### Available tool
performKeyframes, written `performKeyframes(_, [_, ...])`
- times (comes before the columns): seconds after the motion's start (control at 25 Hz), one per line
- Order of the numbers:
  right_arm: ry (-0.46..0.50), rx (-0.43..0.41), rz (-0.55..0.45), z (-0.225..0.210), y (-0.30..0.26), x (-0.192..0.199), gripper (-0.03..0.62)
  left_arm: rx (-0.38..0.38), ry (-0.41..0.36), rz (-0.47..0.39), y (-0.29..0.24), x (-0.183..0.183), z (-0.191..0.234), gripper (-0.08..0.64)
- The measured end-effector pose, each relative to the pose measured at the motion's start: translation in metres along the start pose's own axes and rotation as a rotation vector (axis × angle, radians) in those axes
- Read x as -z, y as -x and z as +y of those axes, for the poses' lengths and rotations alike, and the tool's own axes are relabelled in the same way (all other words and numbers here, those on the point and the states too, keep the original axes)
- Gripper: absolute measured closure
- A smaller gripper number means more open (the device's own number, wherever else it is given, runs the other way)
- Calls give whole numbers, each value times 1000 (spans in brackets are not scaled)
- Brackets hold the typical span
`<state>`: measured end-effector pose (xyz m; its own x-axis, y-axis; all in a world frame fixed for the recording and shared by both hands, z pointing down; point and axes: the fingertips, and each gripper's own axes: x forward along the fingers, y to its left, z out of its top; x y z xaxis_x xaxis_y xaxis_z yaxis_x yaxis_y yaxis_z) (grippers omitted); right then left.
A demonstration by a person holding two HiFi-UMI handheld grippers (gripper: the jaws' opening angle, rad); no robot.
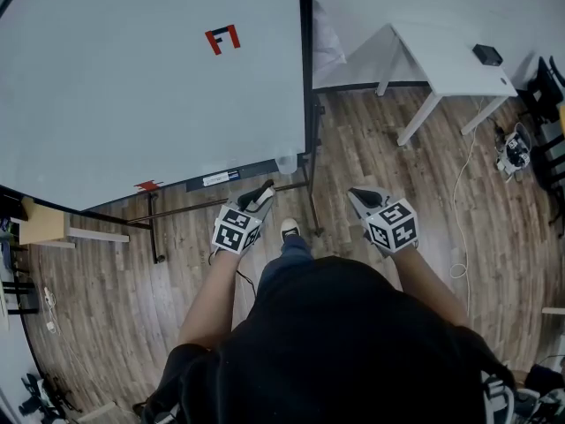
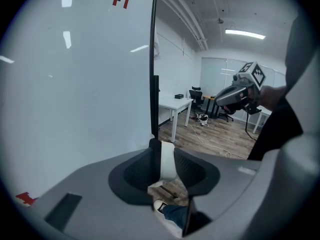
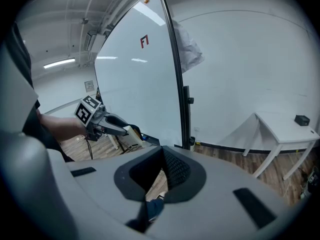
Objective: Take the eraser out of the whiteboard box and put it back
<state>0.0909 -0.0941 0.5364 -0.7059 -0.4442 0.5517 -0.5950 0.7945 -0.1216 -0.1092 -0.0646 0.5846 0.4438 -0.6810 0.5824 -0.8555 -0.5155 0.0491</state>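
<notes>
Left tongs (image 1: 263, 193) clamp the white eraser (image 2: 167, 160) — right tongs (image 3: 161, 165) pressed together — clear box (image 1: 286, 162) hangs on whiteboard (image 1: 132, 87).

Both forearms extended forward, side by side, grippers angled downward. Left gripper (image 1: 263, 193): fingers clamped on a white eraser (image 2: 167, 160). Right gripper (image 1: 359, 199): fingers together.

Eraser (image 2: 168, 163), slim white block (one flat face towards me), upright, pinched in my left gripper's (image 1: 265, 192) jaws, small clear whiteboard box (image 1: 285, 162) near, at the whiteboard's (image 1: 132, 87) lower right corner.
</notes>
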Motion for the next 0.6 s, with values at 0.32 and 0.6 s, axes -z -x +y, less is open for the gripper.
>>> performKeyframes(0.32, [7,4,1,1,0,1,598,-3,3,-4,2,2,1,416])
performKeyframes(0.6, [12,4,3,4,0,2,598,7,24,-6,0,3,4,416])
